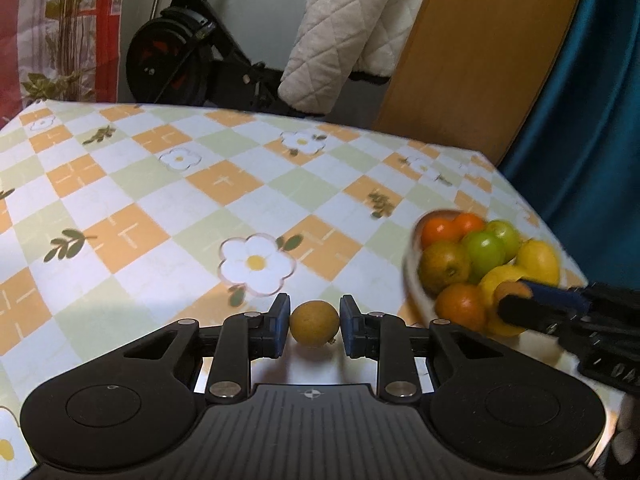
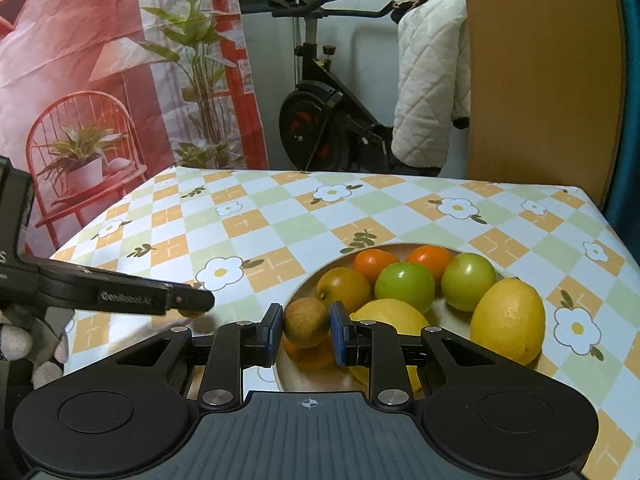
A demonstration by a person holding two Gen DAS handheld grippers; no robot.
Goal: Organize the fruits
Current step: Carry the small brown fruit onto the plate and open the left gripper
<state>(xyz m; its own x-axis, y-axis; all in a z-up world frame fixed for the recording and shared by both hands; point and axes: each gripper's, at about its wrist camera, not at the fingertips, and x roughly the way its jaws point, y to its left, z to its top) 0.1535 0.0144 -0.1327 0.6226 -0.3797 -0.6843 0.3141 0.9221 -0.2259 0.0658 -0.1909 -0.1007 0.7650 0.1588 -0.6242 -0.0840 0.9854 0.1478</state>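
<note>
My left gripper [image 1: 314, 312] is shut on a small round yellow-brown fruit [image 1: 314, 323], held just above the checked tablecloth. My right gripper [image 2: 305, 320] is shut on a similar small brown fruit [image 2: 306, 322] over the near left edge of a pale plate [image 2: 400, 245]. The plate holds two oranges [image 2: 375, 265], two green fruits [image 2: 405, 286], two lemons [image 2: 508, 320] and a brownish-orange fruit [image 2: 343, 288]. In the left wrist view the plate [image 1: 416, 292] lies at the right, with the right gripper [image 1: 516, 300] reaching in over it.
The table [image 1: 160, 200] wears a flowered orange, green and white cloth. Behind its far edge stand an exercise bike [image 2: 320, 120], a quilted white blanket [image 2: 432, 80] and a wooden panel [image 2: 540, 80]. The table's right edge [image 2: 608, 216] runs close to the plate.
</note>
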